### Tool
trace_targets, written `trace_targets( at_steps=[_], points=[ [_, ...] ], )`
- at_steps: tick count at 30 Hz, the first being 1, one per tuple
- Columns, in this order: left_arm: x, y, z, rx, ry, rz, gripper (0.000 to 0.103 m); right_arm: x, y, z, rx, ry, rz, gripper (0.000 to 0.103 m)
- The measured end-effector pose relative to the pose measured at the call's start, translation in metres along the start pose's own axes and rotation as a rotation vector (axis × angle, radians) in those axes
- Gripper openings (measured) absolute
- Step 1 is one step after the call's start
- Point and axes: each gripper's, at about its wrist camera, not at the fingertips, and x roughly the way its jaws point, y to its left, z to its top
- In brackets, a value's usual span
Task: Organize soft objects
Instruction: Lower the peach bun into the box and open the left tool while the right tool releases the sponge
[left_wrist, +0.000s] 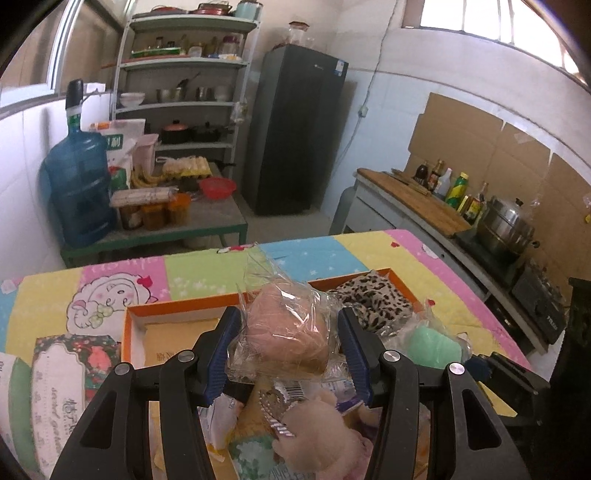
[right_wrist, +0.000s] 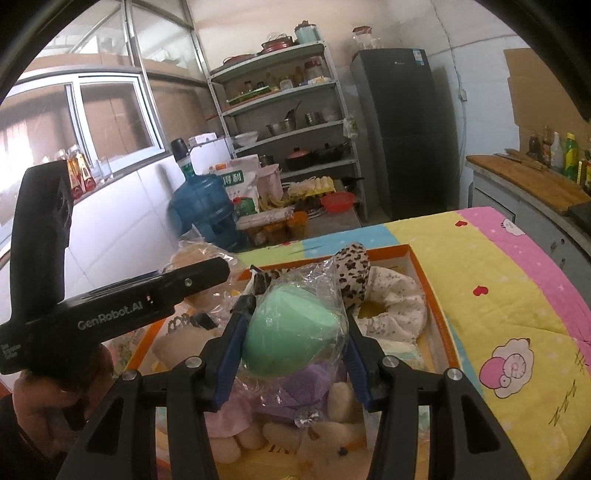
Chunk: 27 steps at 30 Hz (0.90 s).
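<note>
A counter (left_wrist: 207, 275) covered by a patchwork quilt (right_wrist: 491, 258) in yellow, pink, blue and green squares with cartoon sheep and hearts. On the quilt lies a shallow orange-rimmed cardboard box (left_wrist: 127, 332), its white inner wall showing. Just left of the box, a flat floral-printed package (left_wrist: 70, 369) rests on the quilt.

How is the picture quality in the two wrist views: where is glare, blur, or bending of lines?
Left wrist view: the window at top right is blown out, walls curve from the fisheye, and the plastic wrap on the pink sponge glints. Right wrist view: black vignette at the corners, the shelf leans, and the wrapped green sponge is sharp.
</note>
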Motion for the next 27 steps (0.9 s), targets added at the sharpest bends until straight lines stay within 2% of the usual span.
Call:
trace_targets(
  at_steps=[6, 18, 27],
  points=[
    [0.019, 0.003, -0.007, -0.019, 0.055, -0.012, 0.056, 0.012, 0.0, -0.003, -0.014, 0.035, -0.001, 0.051],
    [0.033, 0.001, -0.014, -0.03, 0.092, -0.03, 0.056, 0.025, 0.001, -0.007, -0.022, 0.084, 0.004, 0.053],
    [0.03, 0.002, -0.017, -0.027, 0.097, -0.024, 0.067, 0.024, 0.0, -0.008, -0.017, 0.081, 0.015, 0.053]
  ],
)
